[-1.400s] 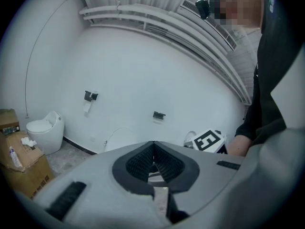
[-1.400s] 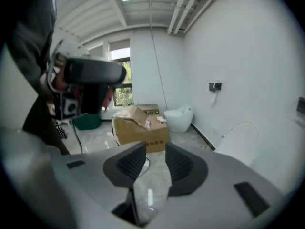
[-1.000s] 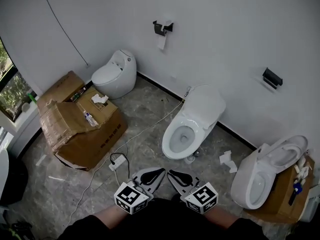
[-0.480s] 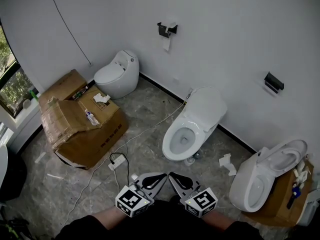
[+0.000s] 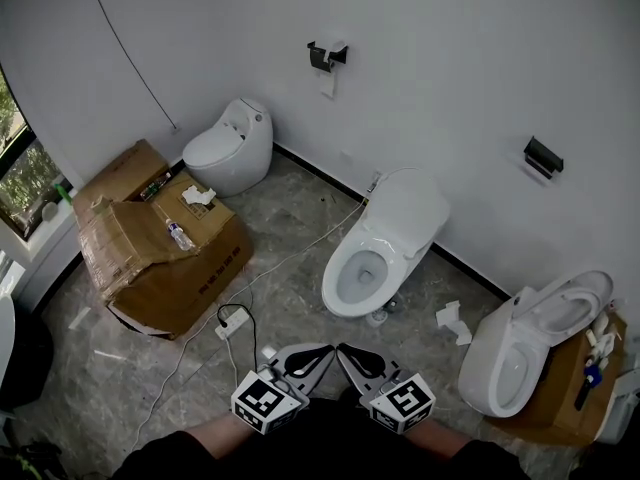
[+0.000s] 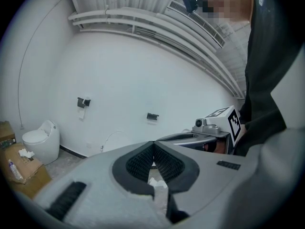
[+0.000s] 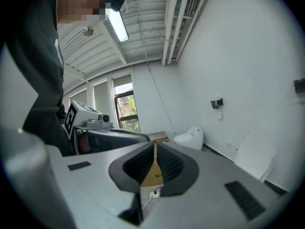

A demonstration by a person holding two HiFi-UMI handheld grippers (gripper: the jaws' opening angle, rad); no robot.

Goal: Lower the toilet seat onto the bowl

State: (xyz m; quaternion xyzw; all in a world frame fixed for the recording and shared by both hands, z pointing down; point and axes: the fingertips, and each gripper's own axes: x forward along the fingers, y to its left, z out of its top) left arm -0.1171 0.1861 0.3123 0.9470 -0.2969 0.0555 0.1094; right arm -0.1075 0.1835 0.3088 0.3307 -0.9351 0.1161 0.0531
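Observation:
Three white toilets stand along the wall. The middle toilet (image 5: 362, 268) has its lid (image 5: 408, 211) raised against the wall, with the bowl open. The right toilet (image 5: 508, 360) has its seat and lid (image 5: 565, 306) tipped up. The left toilet (image 5: 230, 148) is closed. My left gripper (image 5: 318, 348) and right gripper (image 5: 348, 350) hover side by side at the bottom, well short of the middle toilet. Both are shut with nothing between the pads. The left gripper (image 6: 153, 145) shows closed tips, as does the right gripper (image 7: 155, 145), which faces the raised lid (image 7: 255, 151).
Crushed cardboard boxes (image 5: 160, 248) with a bottle lie at the left. A white cable and power strip (image 5: 228, 326) cross the grey floor ahead of the grippers. Crumpled paper (image 5: 450, 318) lies between the middle and right toilets. A paper holder (image 5: 325, 56) hangs on the wall.
The head view has swayed slightly. Both grippers stay low at the bottom of the view in nearly the same spot, and the toilets have not changed.

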